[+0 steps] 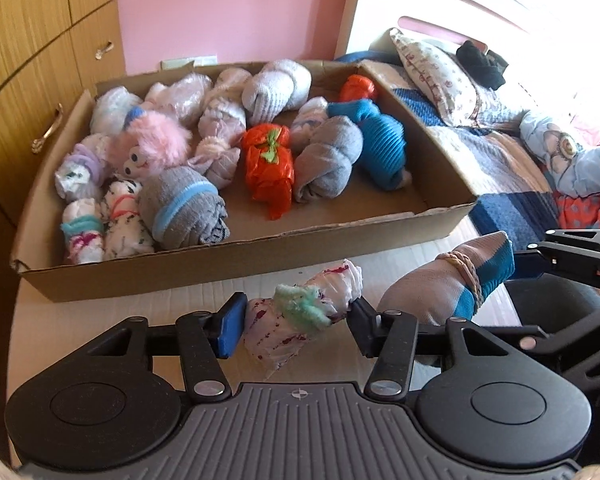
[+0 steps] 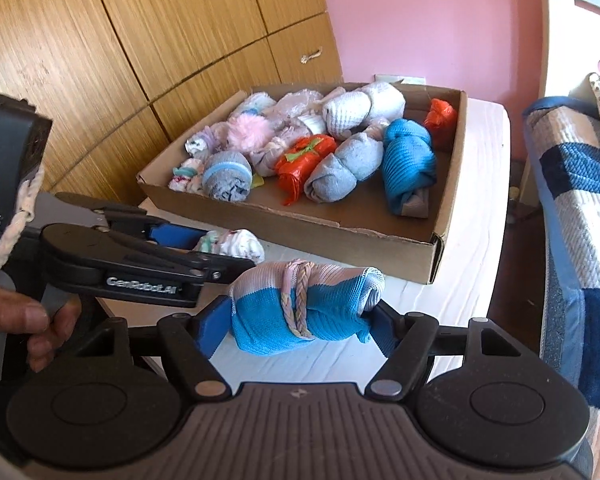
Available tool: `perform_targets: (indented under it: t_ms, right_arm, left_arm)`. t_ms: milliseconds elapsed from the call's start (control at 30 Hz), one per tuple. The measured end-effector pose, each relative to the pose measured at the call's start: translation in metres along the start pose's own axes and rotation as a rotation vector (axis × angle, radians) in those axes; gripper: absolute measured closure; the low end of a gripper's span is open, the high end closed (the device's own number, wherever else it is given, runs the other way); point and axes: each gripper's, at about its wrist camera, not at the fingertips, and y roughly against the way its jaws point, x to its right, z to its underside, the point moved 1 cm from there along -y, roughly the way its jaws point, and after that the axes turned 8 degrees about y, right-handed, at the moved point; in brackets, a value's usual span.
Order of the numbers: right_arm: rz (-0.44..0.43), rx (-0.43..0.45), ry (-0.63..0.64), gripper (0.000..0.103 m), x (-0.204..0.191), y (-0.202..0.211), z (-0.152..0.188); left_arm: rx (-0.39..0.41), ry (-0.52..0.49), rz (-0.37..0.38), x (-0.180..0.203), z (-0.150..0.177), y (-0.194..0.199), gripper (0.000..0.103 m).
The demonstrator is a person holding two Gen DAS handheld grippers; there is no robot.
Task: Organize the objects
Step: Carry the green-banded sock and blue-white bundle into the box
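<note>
Left wrist view, left claw (image 1: pixel 298 326) clamped on white sock bundle (image 1: pixel 300 320), right claw (image 2: pixel 304 320) gripping blue-and-pink sock roll (image 2: pixel 304 308), both above surface (image 1: pixel 204 284), near cardboard box (image 1: pixel 236 252).

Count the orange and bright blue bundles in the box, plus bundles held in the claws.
Orange bundles in box: 2
Bright blue bundle in box: 1
Held: white bundle in left claw, pink-and-blue bundle in right claw: 2
Total: 5
</note>
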Motion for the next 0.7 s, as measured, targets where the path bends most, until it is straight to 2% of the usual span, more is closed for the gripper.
perform_targets:
  t_ms: [200,367,533,700]
  right_arm:
    - [0.03,0.097,-0.059,0.035,0.005,0.038,-0.017]
    - [0.13,0.135,0.038,0.035,0.009,0.053,-0.062]
    - [0.172,0.087,0.153,0.035,0.02,0.032,-0.085]
    - [0.164,0.019,0.208,0.035,0.023,-0.002,-0.085]
  left_arm:
    - [0.055,-0.003,0.011,0.0,-0.022,0.035,0.043]
    - [0.08,-0.039,-0.006,0.006,-0.064,0.037,0.042]
    - [0.075,-0.131,0.002,0.021,-0.094,0.016,0.042]
    - [0.002,-0.161,0.011,0.02,-0.093,-0.019,0.042]
